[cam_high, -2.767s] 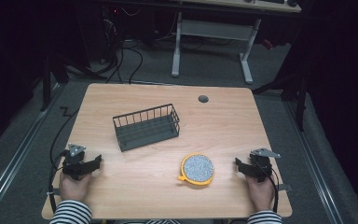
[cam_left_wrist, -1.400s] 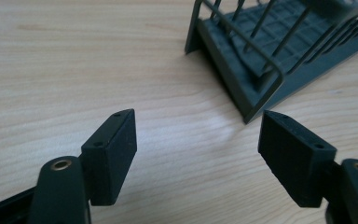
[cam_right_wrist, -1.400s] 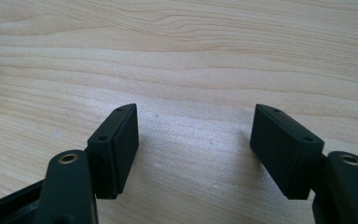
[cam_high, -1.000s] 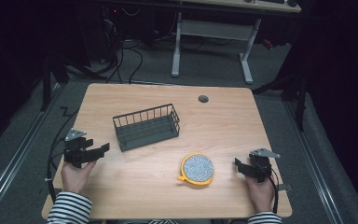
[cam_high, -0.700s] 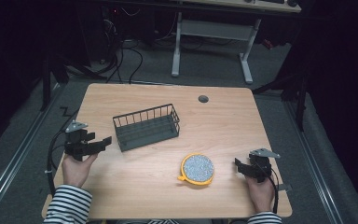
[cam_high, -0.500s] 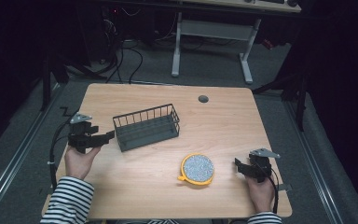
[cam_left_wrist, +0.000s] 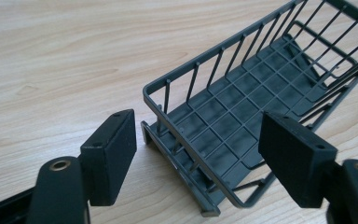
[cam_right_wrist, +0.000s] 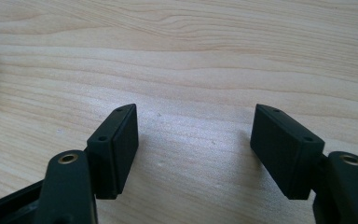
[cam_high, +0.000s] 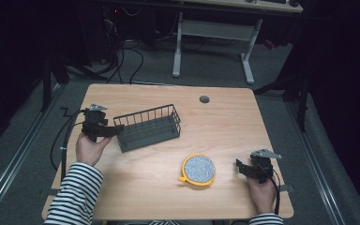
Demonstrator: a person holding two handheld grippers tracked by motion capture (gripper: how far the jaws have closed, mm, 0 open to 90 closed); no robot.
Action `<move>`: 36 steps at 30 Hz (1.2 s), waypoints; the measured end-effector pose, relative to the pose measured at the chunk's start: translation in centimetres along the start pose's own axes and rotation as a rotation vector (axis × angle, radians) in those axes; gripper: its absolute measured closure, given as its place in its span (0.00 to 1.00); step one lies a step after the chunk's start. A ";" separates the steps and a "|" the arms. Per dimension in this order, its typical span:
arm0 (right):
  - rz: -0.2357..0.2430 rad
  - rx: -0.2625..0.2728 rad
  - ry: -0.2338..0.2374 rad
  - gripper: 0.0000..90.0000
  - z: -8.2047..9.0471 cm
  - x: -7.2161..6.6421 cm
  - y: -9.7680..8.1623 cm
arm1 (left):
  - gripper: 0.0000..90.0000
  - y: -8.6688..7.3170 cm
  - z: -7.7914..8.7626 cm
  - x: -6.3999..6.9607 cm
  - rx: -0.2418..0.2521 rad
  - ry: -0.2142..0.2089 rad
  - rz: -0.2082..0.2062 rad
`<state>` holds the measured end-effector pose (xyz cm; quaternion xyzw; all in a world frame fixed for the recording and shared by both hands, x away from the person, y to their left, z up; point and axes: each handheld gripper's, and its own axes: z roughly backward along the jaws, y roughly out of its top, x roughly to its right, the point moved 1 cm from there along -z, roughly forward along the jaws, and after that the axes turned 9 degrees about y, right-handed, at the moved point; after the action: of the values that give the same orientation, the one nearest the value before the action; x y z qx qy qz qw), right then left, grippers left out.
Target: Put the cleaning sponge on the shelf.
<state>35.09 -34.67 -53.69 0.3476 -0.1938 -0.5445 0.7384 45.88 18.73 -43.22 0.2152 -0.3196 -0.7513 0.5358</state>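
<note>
Dark wire basket [cam_left_wrist: 261, 116] has its short end rim between the left gripper's [cam_left_wrist: 198, 154] spread, untouching jaws.

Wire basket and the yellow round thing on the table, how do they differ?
The wire basket is dark grey, rectangular and open-sided; the yellow-rimmed round thing is flat, with a speckled grey middle. The basket lies at the left gripper, the round thing nearer the right gripper. Both rest on the wooden table.

Matt dark wire basket [cam_left_wrist: 242, 121] (smooth pale-wood table [cam_high: 225, 122])
</note>
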 end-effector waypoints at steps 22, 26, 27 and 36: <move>0.002 0.001 0.000 0.36 0.0 0.0 0.0 | 0.47 -0.4 -2.2 0.9 -0.076 0.053 -0.086; 0.002 0.000 0.000 0.36 0.0 0.0 0.0 | 0.52 -0.7 -2.3 1.1 -0.083 0.056 -0.102; 0.002 0.000 0.000 0.36 0.0 0.0 0.0 | 0.53 -0.7 -2.3 1.1 -0.083 0.056 -0.102; 0.002 0.000 0.000 0.36 0.0 0.0 0.0 | 0.59 -1.0 -2.1 1.7 -0.097 0.060 -0.142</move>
<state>35.08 -34.66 -53.70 0.3476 -0.1940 -0.5438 0.7388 46.04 16.87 -45.37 0.2335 -0.2505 -0.7953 0.5003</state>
